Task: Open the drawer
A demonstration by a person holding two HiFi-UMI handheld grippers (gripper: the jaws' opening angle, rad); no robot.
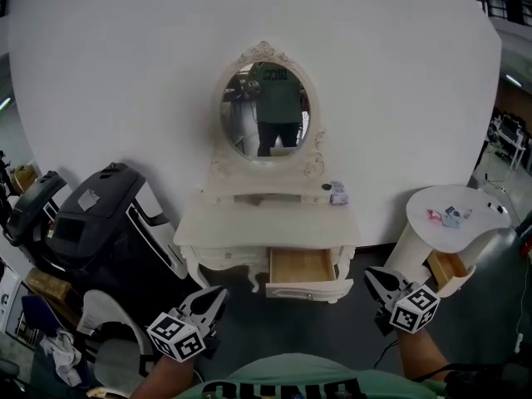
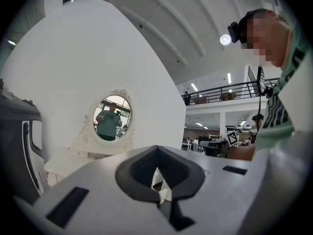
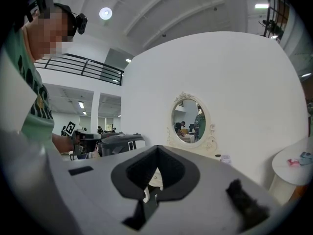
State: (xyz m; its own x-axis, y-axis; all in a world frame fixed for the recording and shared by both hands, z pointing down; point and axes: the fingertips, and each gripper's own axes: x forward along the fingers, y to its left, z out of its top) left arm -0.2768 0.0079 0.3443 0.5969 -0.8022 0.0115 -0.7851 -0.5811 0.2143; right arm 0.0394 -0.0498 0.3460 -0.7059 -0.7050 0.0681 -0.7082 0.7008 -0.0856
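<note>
under the right half of the white dressing table [image 1: 249,221], the drawer [image 1: 303,266] stands out of its slot. its open end points toward the person. its white front panel runs left to right, with a small knob [image 1: 309,295] at the middle, and the pale wood inside faces up. its back end is cut off under the tabletop's edge. an oval mirror [image 1: 268,110] rises above the tabletop and reflects a person in a green shirt. a small bluish thing [image 1: 338,194] sits at the tabletop's right rear; what it is cannot be made out.

the left claw [image 1: 218,294] hangs low, left of the drawer and apart from it. the right claw [image 1: 371,275] hangs just off the drawer's right front corner, not touching it. each gripper view shows that claw's dark pads clenched tip to tip, grasping nothing. in both gripper views the claw bodies hide the drawer. only a pale sliver shows through the gap below the tips.

a black machine [image 1: 100,223] stands at the left. at the right is a round white stand [image 1: 478,231] with small items too tiny to name and a wooden box [image 1: 449,268] jutting from its side.
</note>
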